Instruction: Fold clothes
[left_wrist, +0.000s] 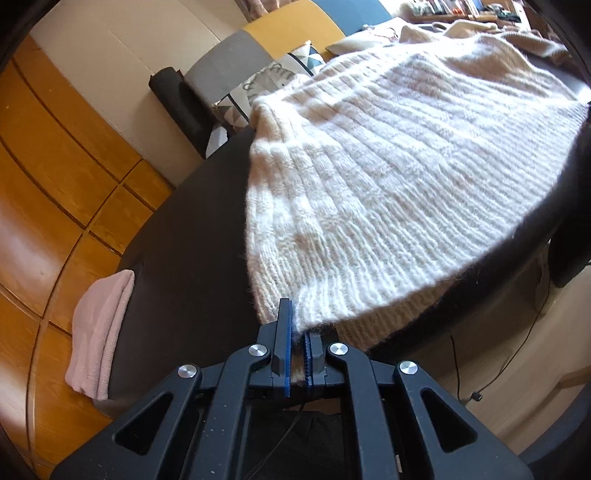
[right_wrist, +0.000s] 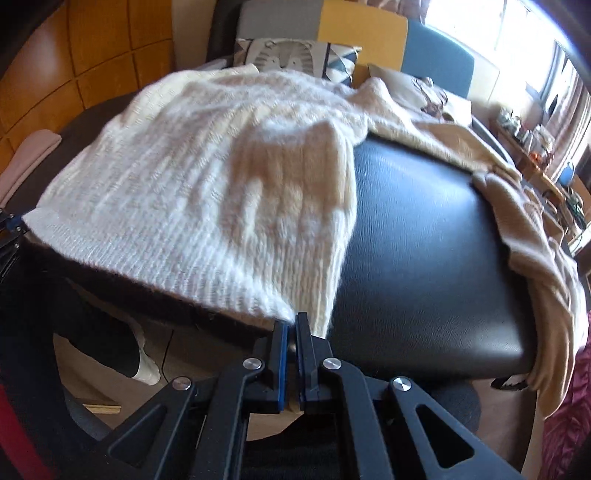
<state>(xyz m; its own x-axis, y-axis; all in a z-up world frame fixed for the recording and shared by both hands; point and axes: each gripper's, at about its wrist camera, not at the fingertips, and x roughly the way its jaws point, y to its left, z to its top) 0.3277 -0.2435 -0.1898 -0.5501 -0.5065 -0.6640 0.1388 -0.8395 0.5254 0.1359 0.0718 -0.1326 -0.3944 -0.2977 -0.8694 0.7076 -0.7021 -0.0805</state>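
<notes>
Left gripper (left_wrist: 298, 345), low centre of the left wrist view: jaws closed down to a sliver, with the hem corner of the white ribbed sweater (left_wrist: 388, 177) pinched between the blue pads. Knit shows in the gap, so this is a firm hold.

Right gripper (right_wrist: 291, 334), low centre of the right wrist view: jaws closed almost together at the other hem corner. The sweater (right_wrist: 207, 177) edge sits at the fingertips; whether fabric is actually caught between the pads I cannot tell, since the gap behind looks bare.

The sweater spreads up and away from both jaws across the black padded desk (right_wrist: 424, 236), with the hem at the near edge and hanging slightly over it. Its body runs to the upper part of each frame.

Handling, as judged: chunky fuzzy knit, soft and floppy, moderately heavy for cloth. It will sag and stretch between two held points. Fibres grip the pads well, so slipping is unlikely; snagging is the risk. Best hold is at the ribbed hem corners, where the knit is thickest.

Outward: a beige knit garment (right_wrist: 535, 229) drapes over the desk's right side. A pink folded cloth (left_wrist: 99, 332) sits at its left edge. Patterned cushions (right_wrist: 295, 55) lie beyond.
</notes>
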